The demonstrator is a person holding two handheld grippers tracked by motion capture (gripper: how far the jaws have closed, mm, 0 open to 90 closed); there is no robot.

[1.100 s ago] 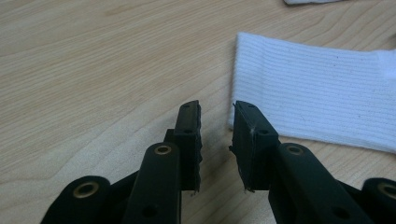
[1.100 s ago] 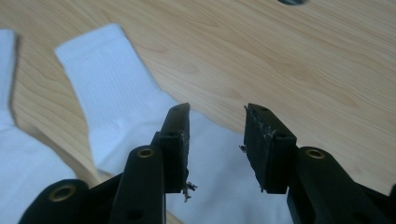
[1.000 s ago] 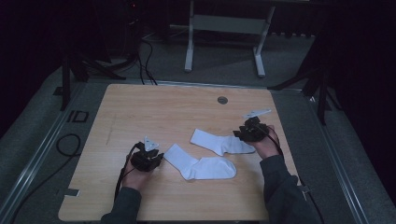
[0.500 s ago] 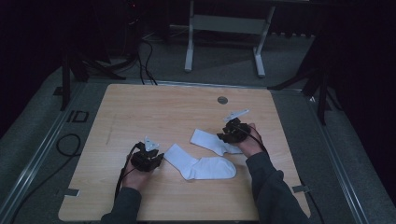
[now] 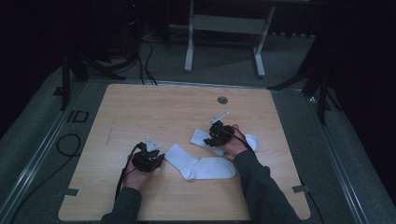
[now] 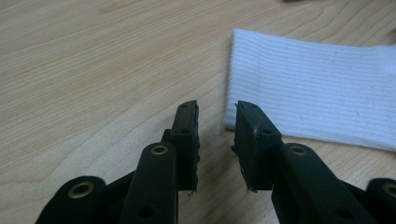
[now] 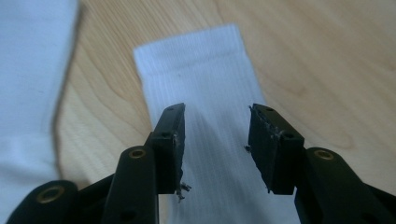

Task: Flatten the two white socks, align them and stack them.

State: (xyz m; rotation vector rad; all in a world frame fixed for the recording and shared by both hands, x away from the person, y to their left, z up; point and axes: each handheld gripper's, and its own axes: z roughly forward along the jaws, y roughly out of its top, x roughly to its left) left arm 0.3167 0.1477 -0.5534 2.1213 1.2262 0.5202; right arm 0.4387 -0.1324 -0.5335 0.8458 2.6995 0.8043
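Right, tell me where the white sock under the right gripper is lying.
In the high view that white ribbed sock lies right of the wooden table's centre, just beyond the other white sock, with the right gripper over its cuff end.

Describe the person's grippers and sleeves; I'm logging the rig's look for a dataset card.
Each hand holds a black two-jaw gripper. The left gripper and right gripper each carry a grey three-cornered plate on top, and a black cable trails from each. Their jaws are flat black pads on linked arms with brass-coloured rivets. Both sleeves are dark.

The left gripper (image 5: 148,158) is held low with jaws slightly apart; the right gripper (image 5: 218,134) is held with jaws wider apart.
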